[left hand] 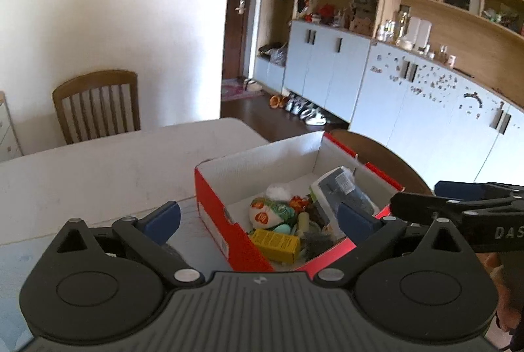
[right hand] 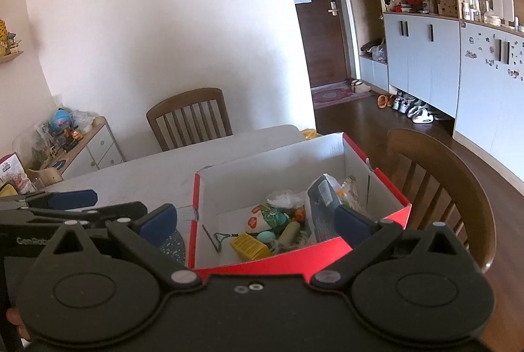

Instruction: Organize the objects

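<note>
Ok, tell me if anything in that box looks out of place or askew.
Nothing is spilled or damaged. The small items sit jumbled at the near end of the red cardboard box, and the grey packet leans tilted against its wall.

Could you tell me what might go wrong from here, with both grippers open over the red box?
The box sits near the table edge beside a chair, so a push on its wall could slide it off. The grey pouch leans tilted against the items, so reaching for the yellow carton may topple it. The left gripper and right gripper are close together and could collide.
</note>
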`<state>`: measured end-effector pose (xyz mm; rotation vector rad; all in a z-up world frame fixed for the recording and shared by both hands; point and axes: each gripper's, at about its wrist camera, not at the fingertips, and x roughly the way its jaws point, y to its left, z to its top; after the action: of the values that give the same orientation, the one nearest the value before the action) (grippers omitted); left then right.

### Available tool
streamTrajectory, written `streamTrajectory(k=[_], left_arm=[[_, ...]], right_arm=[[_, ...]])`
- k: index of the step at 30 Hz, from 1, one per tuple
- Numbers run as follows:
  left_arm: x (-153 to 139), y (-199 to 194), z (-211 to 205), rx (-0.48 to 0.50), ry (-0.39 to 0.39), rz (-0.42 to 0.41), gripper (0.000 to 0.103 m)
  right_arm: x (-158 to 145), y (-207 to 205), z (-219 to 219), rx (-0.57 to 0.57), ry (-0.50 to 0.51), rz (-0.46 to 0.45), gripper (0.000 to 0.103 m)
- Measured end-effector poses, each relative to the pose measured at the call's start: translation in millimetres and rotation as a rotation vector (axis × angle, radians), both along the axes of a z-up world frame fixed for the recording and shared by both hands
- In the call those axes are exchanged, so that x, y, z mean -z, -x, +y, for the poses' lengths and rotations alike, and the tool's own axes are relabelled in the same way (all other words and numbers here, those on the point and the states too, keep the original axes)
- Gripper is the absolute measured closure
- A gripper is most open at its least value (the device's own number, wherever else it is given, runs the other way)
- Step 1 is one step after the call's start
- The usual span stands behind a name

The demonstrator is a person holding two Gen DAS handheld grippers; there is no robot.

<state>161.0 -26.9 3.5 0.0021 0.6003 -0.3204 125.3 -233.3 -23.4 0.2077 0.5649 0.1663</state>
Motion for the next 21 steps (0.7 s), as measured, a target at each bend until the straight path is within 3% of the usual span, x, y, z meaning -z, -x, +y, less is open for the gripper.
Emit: streamTrajectory(k=[11,21], left_arm=[[5.5,-1.6,4.0,-0.018,0.023,0.033,0.000],[6.7,4.1,2.0,-0.014,-0.009,0.019,0.000]], right_arm=[[1.2,4.1,-0.2,0.006,-0.008,0.009,0.001],[1.3,7.9,0.1,0.011,-0.009,0.012,0.001]])
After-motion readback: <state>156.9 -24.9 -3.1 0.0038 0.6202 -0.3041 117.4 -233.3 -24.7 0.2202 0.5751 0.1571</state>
